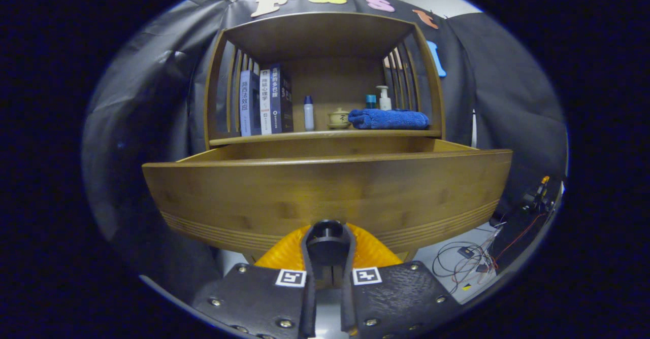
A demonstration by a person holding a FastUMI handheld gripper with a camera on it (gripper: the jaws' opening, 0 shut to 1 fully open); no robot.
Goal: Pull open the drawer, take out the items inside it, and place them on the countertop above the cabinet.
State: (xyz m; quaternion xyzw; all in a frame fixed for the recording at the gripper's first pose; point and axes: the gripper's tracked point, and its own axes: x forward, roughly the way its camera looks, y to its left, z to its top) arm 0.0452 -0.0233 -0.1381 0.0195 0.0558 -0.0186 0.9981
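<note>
The drawer (325,192) is brown wood with a curved front, and it is pulled out toward us. The jaws (327,247) are closed on its dark knob (326,230). On the worktop (325,134) behind stand three books (265,104), three bottles (309,113), one cup (338,118) and one blue towel (388,119). The drawer's front hides what is inside.
</note>
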